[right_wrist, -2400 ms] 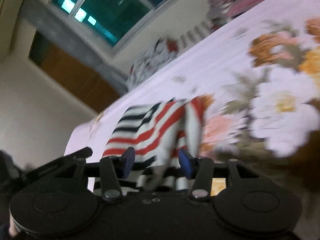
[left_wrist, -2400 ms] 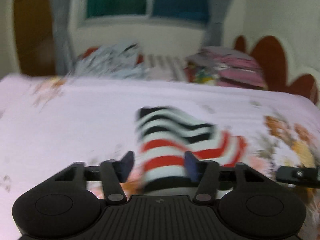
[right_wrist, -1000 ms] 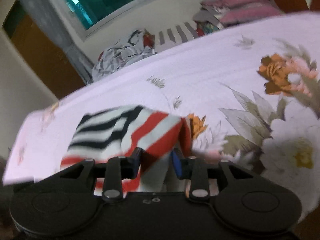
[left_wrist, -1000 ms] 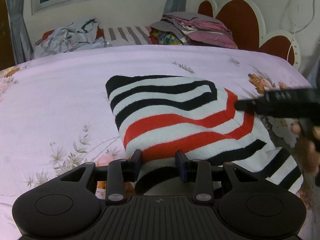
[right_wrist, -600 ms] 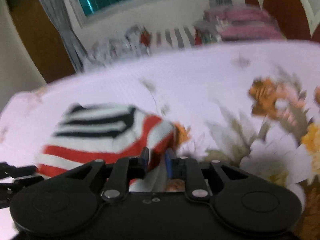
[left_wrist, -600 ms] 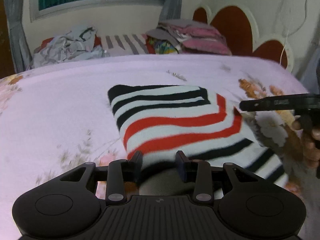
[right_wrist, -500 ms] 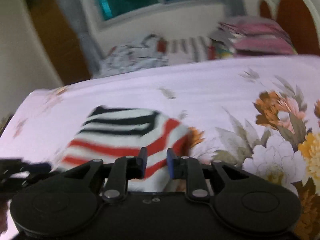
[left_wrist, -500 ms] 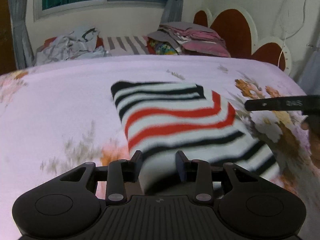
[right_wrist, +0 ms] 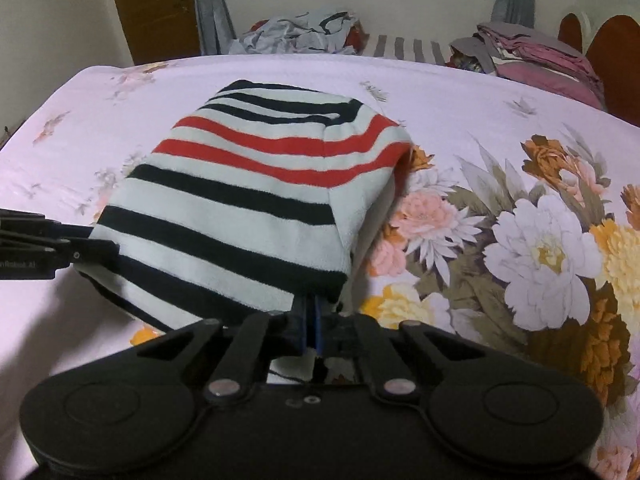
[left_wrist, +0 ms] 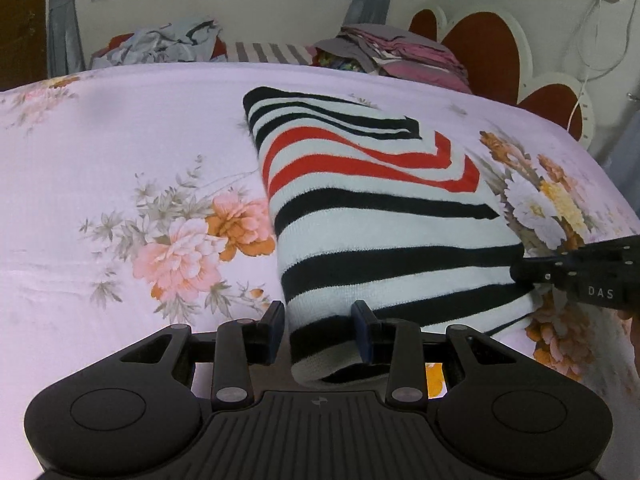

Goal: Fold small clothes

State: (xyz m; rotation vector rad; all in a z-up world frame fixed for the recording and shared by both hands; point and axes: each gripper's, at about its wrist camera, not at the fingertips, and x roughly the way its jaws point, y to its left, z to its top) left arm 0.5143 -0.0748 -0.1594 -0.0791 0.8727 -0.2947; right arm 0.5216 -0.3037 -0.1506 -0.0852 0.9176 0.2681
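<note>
A folded sweater with white, black and red stripes (left_wrist: 372, 200) lies on the pink floral bedsheet (left_wrist: 120, 140). Its near hem is lifted slightly off the sheet. My left gripper (left_wrist: 318, 320) is shut on the thick near-left hem, the pads set apart by the bunched cloth. My right gripper (right_wrist: 309, 312) is shut tight on the near-right corner of the sweater (right_wrist: 240, 184). The right gripper (left_wrist: 520, 272) also shows at the sweater's right edge in the left wrist view. In the right wrist view the left gripper (right_wrist: 108, 250) shows at the sweater's left edge.
Beyond the bed lie a crumpled heap of grey clothes (right_wrist: 300, 32) and a stack of folded pink and grey clothes (right_wrist: 536, 56). A red and white headboard (left_wrist: 492, 56) stands at the right. A wooden door (right_wrist: 156, 8) is at the back left.
The right gripper's jaws have closed fully on the sweater's corner and its view has rolled level. Both grippers have moved along the bed with the sweater's hem between their fingers.
</note>
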